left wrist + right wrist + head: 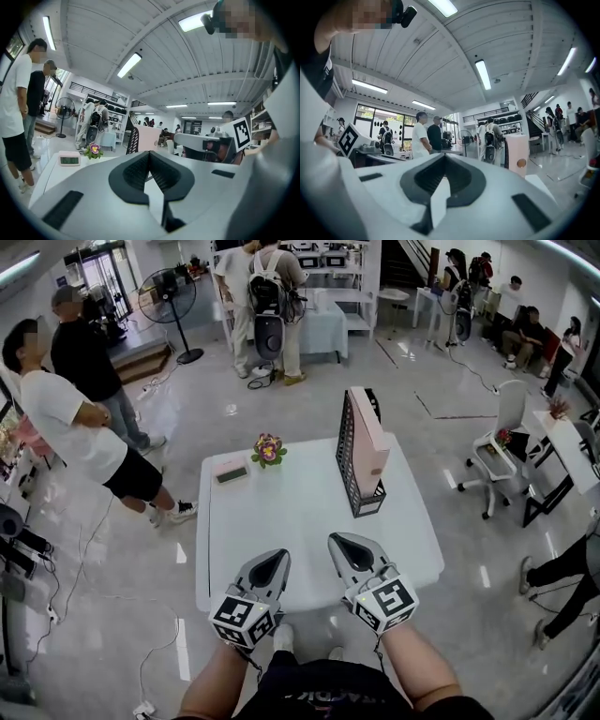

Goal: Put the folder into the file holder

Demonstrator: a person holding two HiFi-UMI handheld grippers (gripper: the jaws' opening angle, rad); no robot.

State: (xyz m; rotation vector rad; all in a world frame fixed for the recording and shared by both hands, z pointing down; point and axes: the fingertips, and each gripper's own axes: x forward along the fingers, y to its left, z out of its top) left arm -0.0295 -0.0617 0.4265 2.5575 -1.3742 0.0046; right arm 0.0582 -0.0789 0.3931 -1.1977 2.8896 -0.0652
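Observation:
The pink folder (369,441) stands upright in the black mesh file holder (348,457) on the right side of the white table (309,531). Both grippers hover over the table's near edge, well short of the holder. My left gripper (278,559) is shut with nothing between its jaws, and so is my right gripper (345,545). In the left gripper view my left gripper (150,153) points across the table toward the folder (149,139) and holder (132,140). In the right gripper view my right gripper (444,157) points level, with the folder (518,154) off to its right.
A small pink clock (231,472) and a potted flower (268,448) sit at the table's far left. Two people (84,427) stand left of the table on the floor. A white chair (497,442) and a desk stand to the right, a fan (169,296) farther back.

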